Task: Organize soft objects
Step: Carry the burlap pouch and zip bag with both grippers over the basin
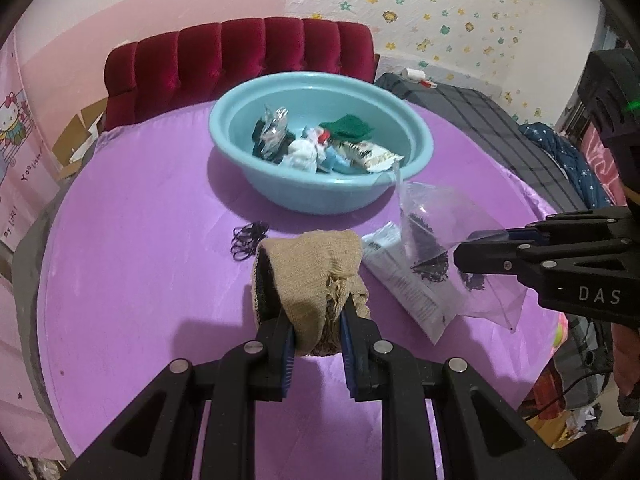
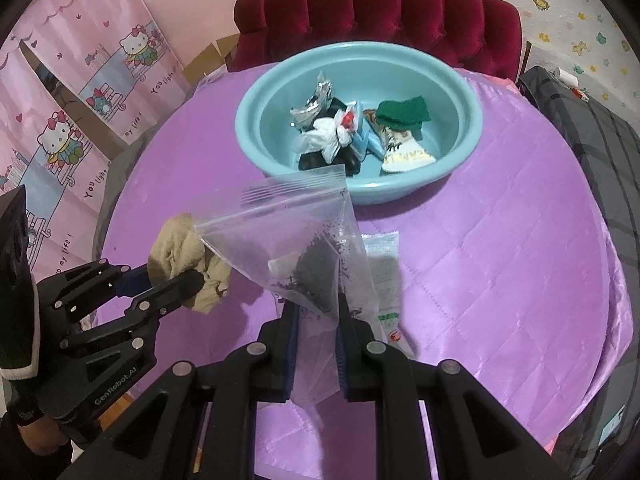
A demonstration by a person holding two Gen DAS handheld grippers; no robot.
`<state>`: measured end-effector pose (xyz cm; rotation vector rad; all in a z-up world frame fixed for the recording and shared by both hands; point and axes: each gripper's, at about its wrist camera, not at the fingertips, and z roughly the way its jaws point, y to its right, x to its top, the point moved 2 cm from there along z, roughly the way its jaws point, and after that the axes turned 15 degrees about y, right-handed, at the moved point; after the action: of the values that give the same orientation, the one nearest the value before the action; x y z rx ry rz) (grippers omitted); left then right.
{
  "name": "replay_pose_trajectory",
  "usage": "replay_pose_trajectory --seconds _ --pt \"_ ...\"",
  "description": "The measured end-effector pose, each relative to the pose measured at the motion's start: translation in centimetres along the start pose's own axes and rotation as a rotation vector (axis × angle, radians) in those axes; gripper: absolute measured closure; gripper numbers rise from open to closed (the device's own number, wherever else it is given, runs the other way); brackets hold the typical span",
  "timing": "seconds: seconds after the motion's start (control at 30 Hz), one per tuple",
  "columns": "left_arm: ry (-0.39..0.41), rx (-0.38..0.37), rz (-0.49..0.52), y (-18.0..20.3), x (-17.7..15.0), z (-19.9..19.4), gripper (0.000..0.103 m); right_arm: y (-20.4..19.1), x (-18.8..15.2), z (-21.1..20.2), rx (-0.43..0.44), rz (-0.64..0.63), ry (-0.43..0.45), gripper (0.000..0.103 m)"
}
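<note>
Nearest the left wrist camera, the left gripper [image 1: 316, 312] is clamped on a bunched beige stocking [image 1: 308, 272], which hangs clear above the purple quilted surface [image 1: 140, 240]. Beside it, the right gripper [image 2: 318, 312] pinches the lower corner of a clear zip bag [image 2: 296, 236] holding dark crumbled matter; the bag is lifted, its sealed edge tilted up toward the basin. Stocking and bag hang close together, just apart in the right wrist view. Beneath the bag, a white printed packet [image 1: 404, 280] lies flat on the surface. A loose cluster of black hair ties [image 1: 248, 240] lies left of the stocking, near the basin's shadow. Bare cloth extends widely to the left edge and to the right of the packet. Farther on, a light-blue plastic basin [image 1: 240, 152] stands on the surface, holding a green cloth [image 1: 348, 128], white crumpled plastic, a foil wrapper and other packets. Behind its far rim, a red velvet chair back [image 1: 240, 52] meets the surface's edge.
</note>
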<state>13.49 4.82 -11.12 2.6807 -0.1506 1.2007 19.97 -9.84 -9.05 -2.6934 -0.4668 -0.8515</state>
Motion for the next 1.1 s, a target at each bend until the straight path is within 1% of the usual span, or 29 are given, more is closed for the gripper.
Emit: replay_pose_trajectory --seconds 0.1,0.23,0.33,0.53,0.77,1.1 --pt "0.002 -0.013 -0.001 0.3 0.7 0.1 0.082 0.4 0.6 -0.6 -0.001 0.009 0.013 0.087" --pt "0.021 -0.021 0.021 0.9 2.0 0.1 0.082 0.9 2.0 -1.0 -0.006 0.01 0.039 0.087" --pt "0.037 -0.032 0.017 1.1 3.1 0.2 0.082 1.4 3.0 -1.2 -0.015 0.017 0.057 0.087" --pt "0.055 -0.046 0.024 1.3 5.3 1.2 0.082 2.9 5.4 -1.3 -0.031 0.035 0.089 0.087" --pt "0.066 -0.053 0.013 0.8 7.6 2.9 0.082 4.5 8.2 -0.5 -0.047 0.051 0.111 0.087" --pt "0.068 -0.044 0.039 0.3 10.8 6.2 0.082 5.3 12.0 1.6 -0.058 0.025 0.132 0.087"
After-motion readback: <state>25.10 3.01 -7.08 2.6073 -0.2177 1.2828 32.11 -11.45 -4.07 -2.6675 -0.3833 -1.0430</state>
